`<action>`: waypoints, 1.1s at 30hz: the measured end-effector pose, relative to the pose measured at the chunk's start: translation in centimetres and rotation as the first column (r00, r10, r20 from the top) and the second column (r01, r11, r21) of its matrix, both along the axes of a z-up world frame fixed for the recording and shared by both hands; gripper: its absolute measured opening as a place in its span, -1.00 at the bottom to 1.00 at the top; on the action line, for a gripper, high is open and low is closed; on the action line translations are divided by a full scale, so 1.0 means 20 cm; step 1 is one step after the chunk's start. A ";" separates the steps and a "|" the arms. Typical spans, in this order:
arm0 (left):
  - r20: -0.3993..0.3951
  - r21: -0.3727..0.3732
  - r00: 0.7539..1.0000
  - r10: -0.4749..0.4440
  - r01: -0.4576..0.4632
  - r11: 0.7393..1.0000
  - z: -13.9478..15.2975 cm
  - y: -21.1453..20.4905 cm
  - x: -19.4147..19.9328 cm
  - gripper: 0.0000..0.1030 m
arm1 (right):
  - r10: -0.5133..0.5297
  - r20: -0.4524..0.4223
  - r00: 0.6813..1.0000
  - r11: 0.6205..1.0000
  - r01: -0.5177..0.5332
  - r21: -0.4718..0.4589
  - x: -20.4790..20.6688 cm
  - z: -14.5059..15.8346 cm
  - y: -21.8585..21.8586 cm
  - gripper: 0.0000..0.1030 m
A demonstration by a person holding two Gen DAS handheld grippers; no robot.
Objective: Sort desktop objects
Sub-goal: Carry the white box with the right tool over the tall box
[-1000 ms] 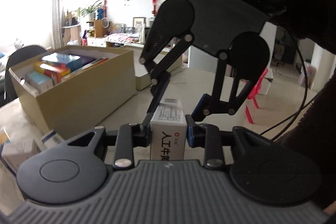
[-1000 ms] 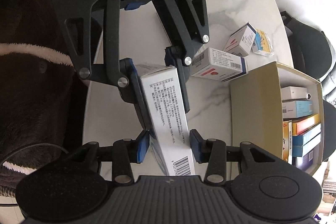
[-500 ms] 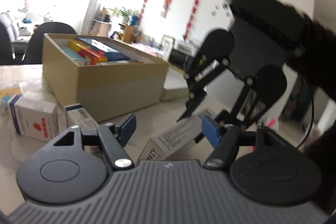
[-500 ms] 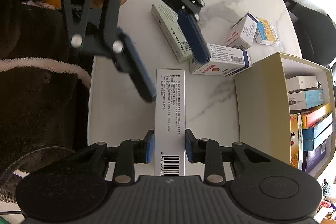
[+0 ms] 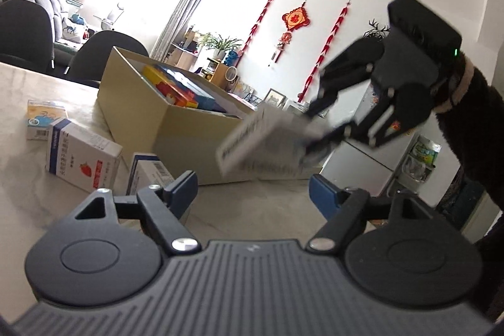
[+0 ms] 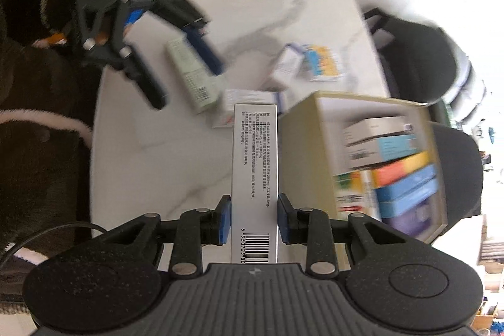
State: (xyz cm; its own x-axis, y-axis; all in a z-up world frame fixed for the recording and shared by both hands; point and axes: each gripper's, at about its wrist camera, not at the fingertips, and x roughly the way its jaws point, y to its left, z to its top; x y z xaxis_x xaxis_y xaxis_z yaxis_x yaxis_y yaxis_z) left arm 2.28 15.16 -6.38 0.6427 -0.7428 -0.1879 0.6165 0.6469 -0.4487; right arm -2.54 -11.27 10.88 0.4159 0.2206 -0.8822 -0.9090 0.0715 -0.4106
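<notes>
One cardboard box [image 6: 302,147], one held carton [image 6: 254,178], four loose cartons on the table.

Long white box [image 6: 254,175] in right gripper [image 6: 254,218]: barcode at near end, digits under it read 6 950725 80, rest cut off by gripper body. Small black Chinese print runs along side of box, too small to read; "200mg" can just be made out.

White box with blue edge [image 5: 82,158] on bench [image 5: 25,178]: red strawberry picture, Chinese words, too blurred to read.

Box just beside it [image 5: 148,175]: barcode, digits too small.

Red knot hanging [image 5: 295,19] on wall: one sign in middle, too small to read.
</notes>
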 end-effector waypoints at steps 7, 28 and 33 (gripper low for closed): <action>-0.012 0.004 1.000 0.011 -0.011 1.000 -0.01 0.00 0.00 0.57 | -0.035 0.103 0.994 0.997 0.027 0.078 0.12 0.18 -0.05 -0.37; -0.071 0.014 0.994 0.077 -0.077 0.997 -0.01 0.03 0.07 0.58 | -0.073 0.066 0.995 0.997 0.073 0.012 0.63 0.05 -0.18 -0.37; -0.091 0.024 0.992 0.087 -0.085 0.996 -0.02 0.03 0.10 0.58 | -0.034 0.007 0.999 0.999 0.035 -0.033 0.71 -0.04 -0.15 -0.37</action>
